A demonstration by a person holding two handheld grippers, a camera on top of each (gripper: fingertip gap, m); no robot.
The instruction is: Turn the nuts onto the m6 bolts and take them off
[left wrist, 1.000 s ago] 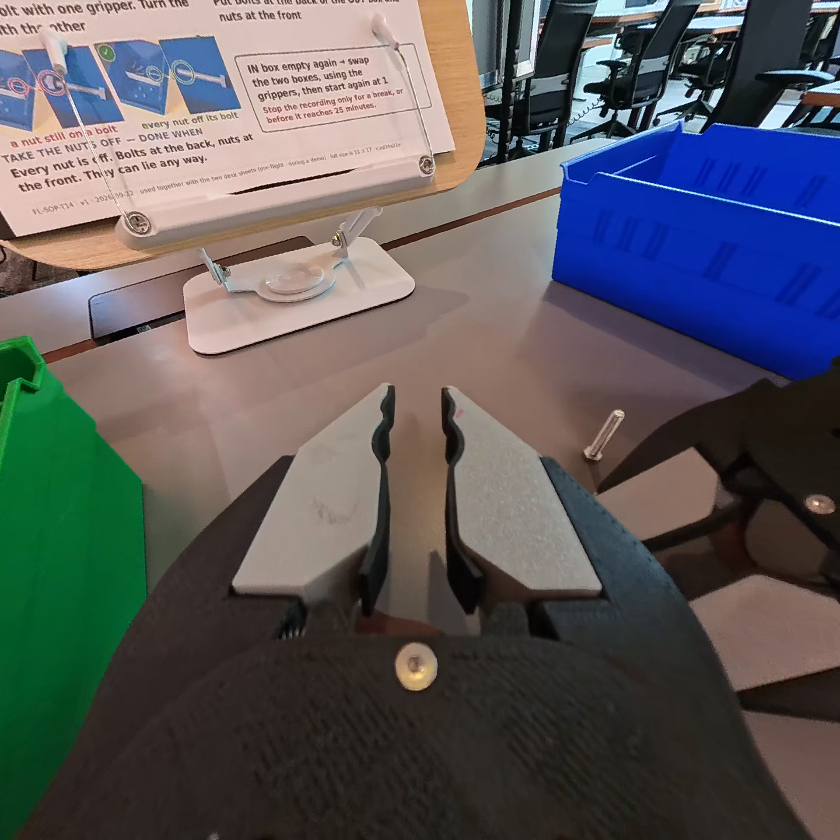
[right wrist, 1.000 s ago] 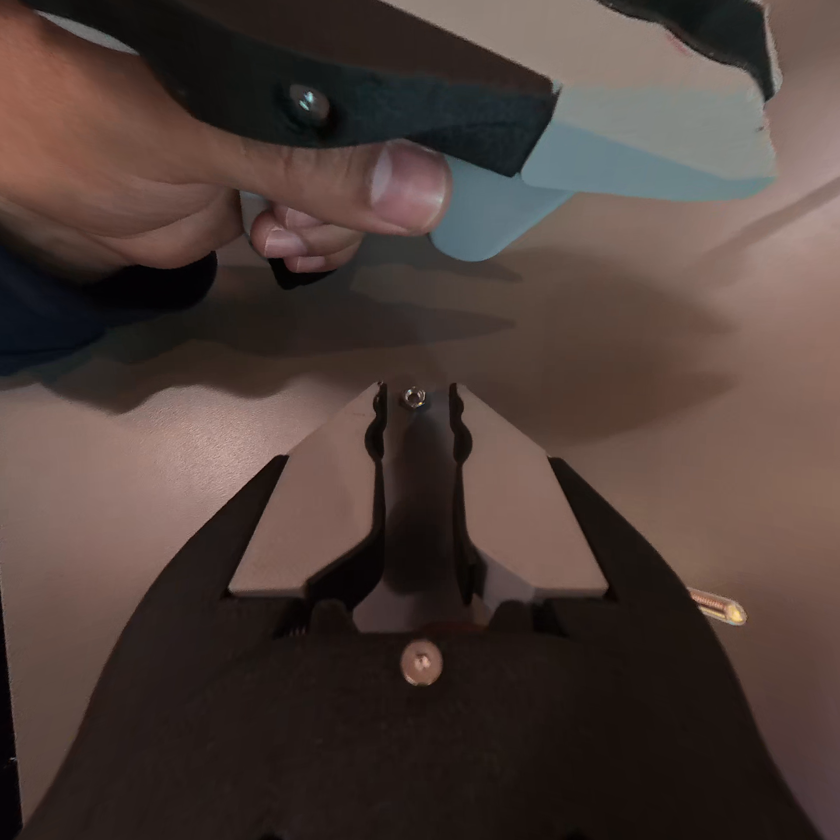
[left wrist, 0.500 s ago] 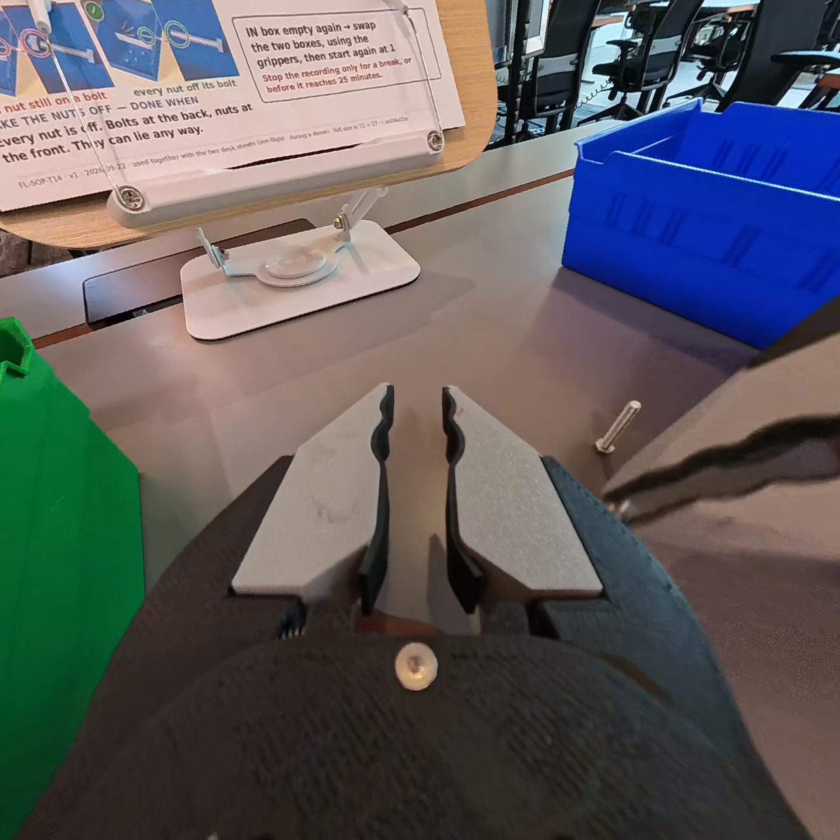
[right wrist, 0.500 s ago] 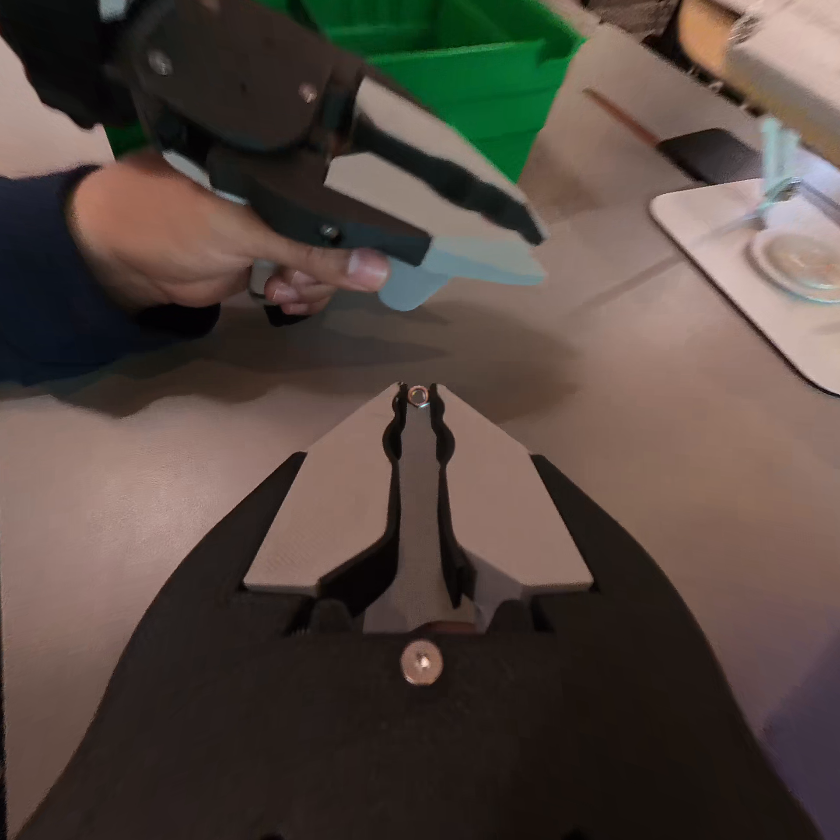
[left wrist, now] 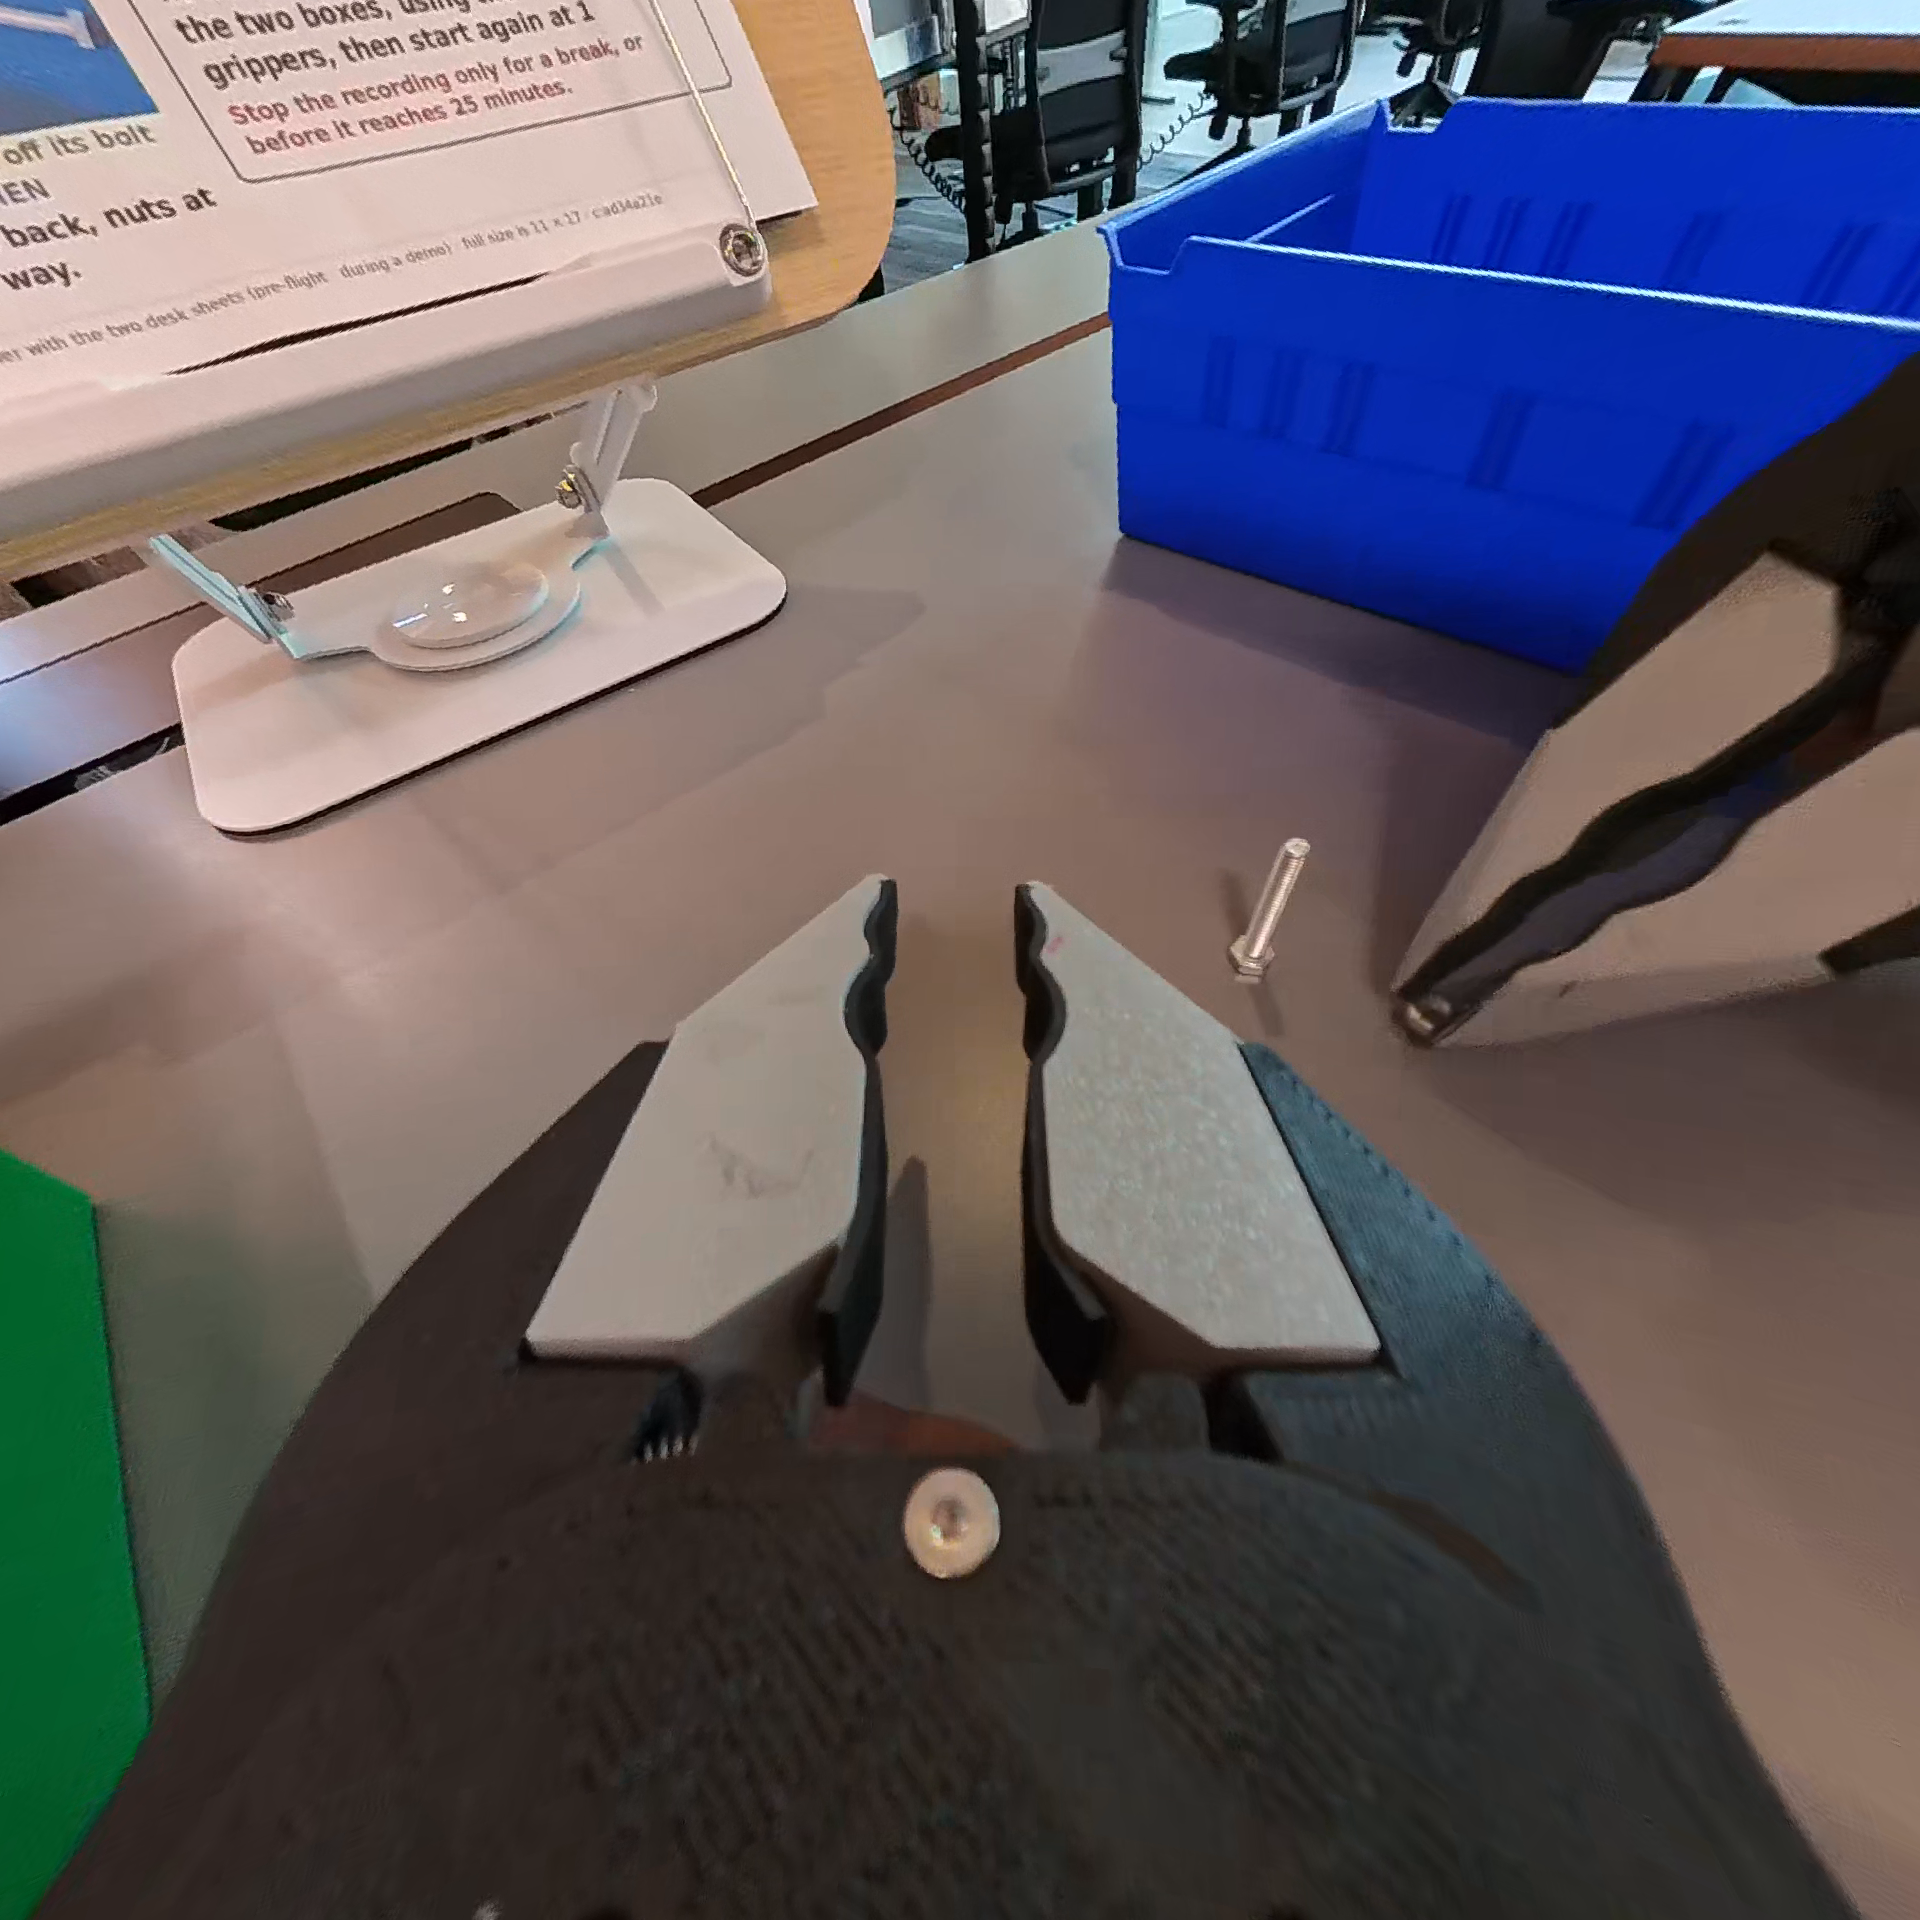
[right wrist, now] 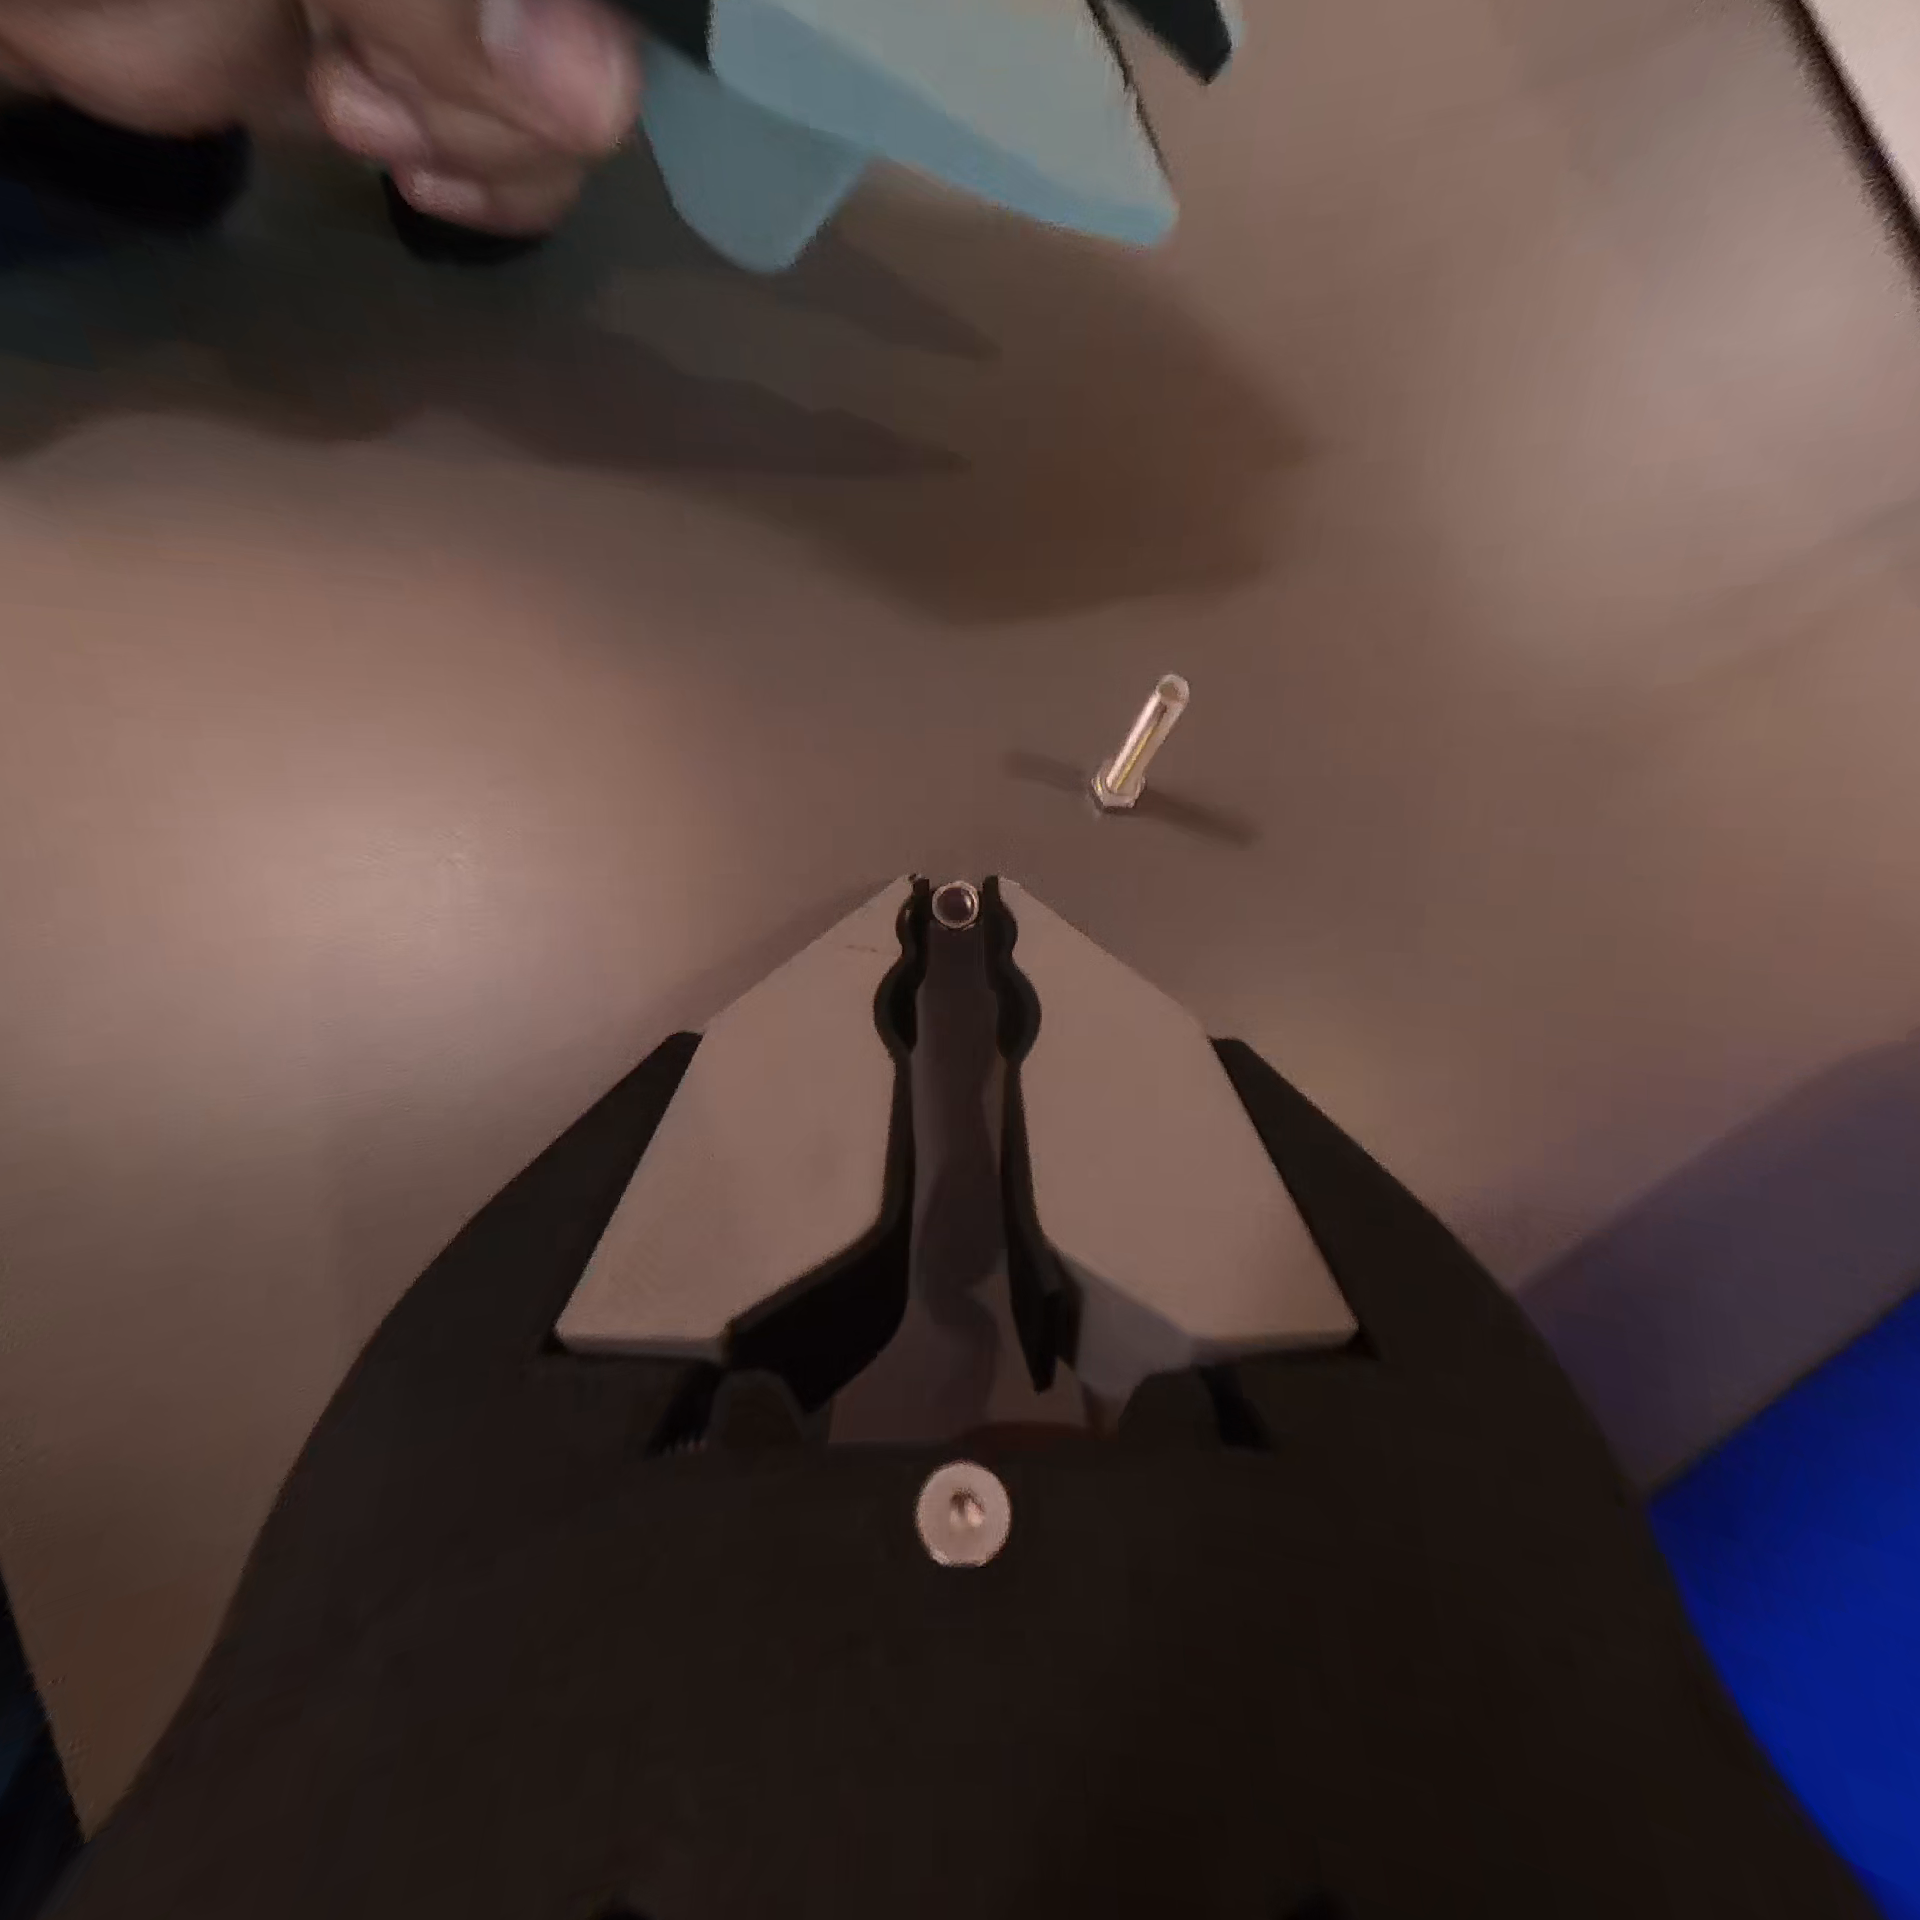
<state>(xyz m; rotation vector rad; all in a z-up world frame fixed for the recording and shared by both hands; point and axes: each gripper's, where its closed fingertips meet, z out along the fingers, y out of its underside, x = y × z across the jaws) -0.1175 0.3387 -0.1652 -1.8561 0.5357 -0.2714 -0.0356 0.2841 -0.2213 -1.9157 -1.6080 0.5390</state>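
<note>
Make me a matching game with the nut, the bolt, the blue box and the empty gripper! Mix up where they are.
Things:
1. nut
2. bolt
3. blue box
4. left gripper

Places or states:
A. open, holding nothing
B. lying loose on the table
C. pinched at the tips of the right gripper
D. standing at the far right of the table

Pairs: 1-C, 2-B, 3-D, 4-A
</note>
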